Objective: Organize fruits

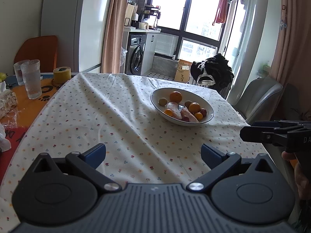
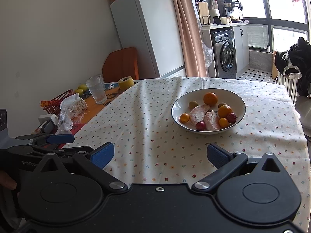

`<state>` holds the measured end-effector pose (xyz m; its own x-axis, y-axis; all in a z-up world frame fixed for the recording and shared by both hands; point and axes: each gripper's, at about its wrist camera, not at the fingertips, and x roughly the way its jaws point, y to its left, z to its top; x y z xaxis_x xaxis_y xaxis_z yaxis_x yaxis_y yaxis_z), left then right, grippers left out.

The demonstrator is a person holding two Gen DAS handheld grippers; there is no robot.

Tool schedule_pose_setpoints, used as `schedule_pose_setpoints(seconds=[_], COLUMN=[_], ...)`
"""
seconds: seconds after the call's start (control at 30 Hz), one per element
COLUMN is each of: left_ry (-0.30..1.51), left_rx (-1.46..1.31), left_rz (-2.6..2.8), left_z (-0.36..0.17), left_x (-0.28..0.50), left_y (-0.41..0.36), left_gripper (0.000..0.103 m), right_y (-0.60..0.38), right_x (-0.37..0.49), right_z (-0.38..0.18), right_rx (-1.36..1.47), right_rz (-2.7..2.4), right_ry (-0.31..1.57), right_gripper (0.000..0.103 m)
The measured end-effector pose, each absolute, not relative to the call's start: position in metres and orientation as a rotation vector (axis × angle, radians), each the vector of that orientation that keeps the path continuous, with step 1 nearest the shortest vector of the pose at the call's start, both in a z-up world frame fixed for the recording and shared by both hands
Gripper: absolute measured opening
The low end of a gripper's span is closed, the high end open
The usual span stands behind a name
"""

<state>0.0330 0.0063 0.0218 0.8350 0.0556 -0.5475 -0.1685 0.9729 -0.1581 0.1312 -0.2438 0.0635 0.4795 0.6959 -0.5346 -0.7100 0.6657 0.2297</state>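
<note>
Both grippers – left [image 1: 153, 156], right [image 2: 160, 155] – gape wide, empty; bowl [image 2: 240, 101] at 1 o'clock. Only the right view shows a red basket [image 2: 58, 102].

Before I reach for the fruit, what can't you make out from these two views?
- Bowl floor: hidden under the fruit, both views.
- Right gripper: cut off by the left view's right edge; only one finger shows there.
- Yellow-green fruit behind the glass: too small to identify, right view.
- Pale peeled segments: kind unclear.

Left gripper [image 1: 153, 156] spread wide and empty, right gripper [image 2: 160, 155] likewise, held side by side
</note>
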Motion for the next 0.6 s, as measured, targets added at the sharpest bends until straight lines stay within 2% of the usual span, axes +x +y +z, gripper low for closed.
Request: schedule_pose_setpoints(seconds=[0.6], left_ry=[0.580], left_rx=[-0.198], left_rz=[0.115], left_z=[0.0209], left_x=[0.0326], left_y=[0.0064], left_gripper=[0.103], right_y=[-0.2448], right_x=[0.1332], right_z=[0.0611], right_rx=[-0.032], right_rz=[0.854], right_ry=[0.654], right_gripper=[0.103])
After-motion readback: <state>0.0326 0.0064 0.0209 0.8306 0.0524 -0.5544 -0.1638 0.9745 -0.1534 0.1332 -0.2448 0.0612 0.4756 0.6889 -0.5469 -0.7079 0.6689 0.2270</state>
